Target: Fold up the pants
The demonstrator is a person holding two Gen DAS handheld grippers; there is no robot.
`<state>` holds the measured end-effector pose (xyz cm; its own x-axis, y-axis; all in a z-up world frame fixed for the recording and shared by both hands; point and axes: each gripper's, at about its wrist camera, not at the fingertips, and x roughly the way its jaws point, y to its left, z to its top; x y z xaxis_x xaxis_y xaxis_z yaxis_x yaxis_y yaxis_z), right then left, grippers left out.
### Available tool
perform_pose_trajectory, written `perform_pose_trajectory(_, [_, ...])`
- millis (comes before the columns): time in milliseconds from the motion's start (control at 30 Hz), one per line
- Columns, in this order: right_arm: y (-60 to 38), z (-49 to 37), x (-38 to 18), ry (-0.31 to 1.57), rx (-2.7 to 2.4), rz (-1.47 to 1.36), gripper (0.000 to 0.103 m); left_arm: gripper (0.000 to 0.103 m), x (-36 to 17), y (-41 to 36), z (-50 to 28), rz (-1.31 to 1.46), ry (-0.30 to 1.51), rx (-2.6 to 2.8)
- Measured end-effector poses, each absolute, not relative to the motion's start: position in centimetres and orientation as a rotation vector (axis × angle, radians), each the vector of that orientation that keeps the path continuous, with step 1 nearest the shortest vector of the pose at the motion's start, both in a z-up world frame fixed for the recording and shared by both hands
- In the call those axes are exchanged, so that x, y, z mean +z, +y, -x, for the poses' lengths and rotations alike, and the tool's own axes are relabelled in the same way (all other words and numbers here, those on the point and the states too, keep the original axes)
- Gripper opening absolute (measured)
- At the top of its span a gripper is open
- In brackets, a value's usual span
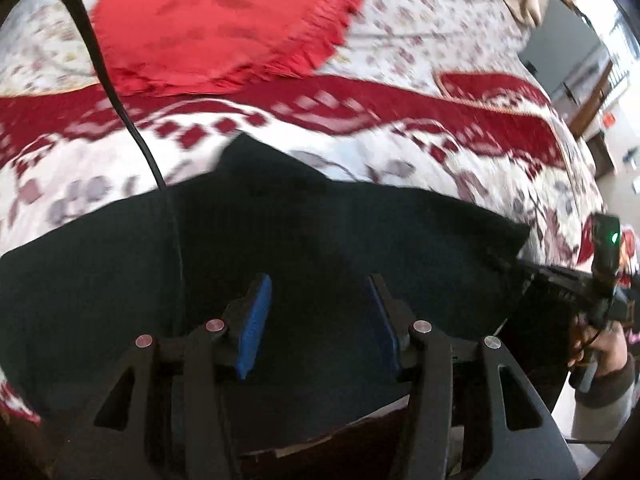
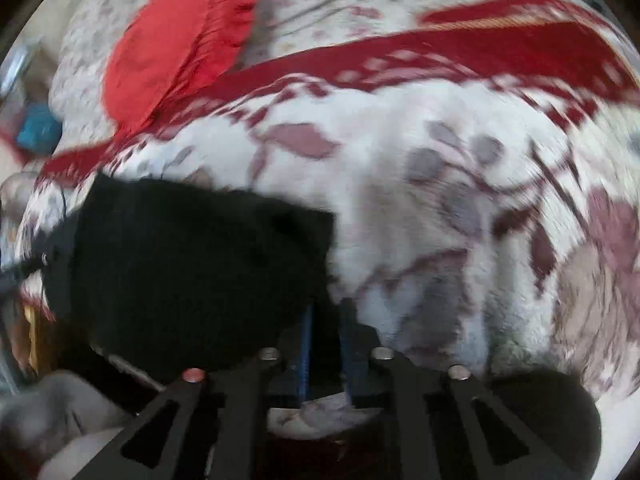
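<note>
The black pants (image 1: pixel 280 240) lie folded on a patterned white and red bedspread (image 1: pixel 400 32). My left gripper (image 1: pixel 320 300) is open above the near part of the pants, its blue pads apart and nothing between them. In the right wrist view the pants (image 2: pixel 192 268) fill the lower left. My right gripper (image 2: pixel 326 320) sits at the pants' right edge with its blue pads close together and dark cloth between them. The right gripper also shows at the far right of the left wrist view (image 1: pixel 600 300), held by a hand at the pants' right corner.
A bright red fringed cloth (image 1: pixel 224 24) lies on the bed beyond the pants; it also shows in the right wrist view (image 2: pixel 172 52). A black cable (image 1: pixel 120 100) hangs across the left of the left wrist view. The bed's near edge is right below the grippers.
</note>
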<state>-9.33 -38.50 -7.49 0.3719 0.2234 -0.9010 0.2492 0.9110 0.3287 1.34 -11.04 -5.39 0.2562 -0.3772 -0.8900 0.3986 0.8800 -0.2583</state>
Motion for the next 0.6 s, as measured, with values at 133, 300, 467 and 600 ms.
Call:
perform_pose_trajectory(133, [-38.9, 10.0, -5.7, 1.131, 0.016, -0.428, 0.054, 0.048, -6.2, -12.6, -1.1, -0.032, 1.224, -0.552])
perform_pose_trajectory(300, [-38.8, 9.0, -6.3, 1.128, 0.024, -0.439, 0.054, 0.048, -6.3, -14.3, -0.8, -0.041, 1.231, -0.586])
perform_pose_trajectory(467, [-39.1, 7.3, -7.6, 1.115, 0.048, -0.518, 0.053, 0.048, -6.5, -15.5, -0.7, -0.068, 1.213, -0.557])
perform_pose_trajectory(600, [-38.1, 7.3, -6.7, 1.098, 0.079, -0.476, 0.028, 0.048, -6.6, -15.7, -0.7, -0.094, 1.191, -0.504])
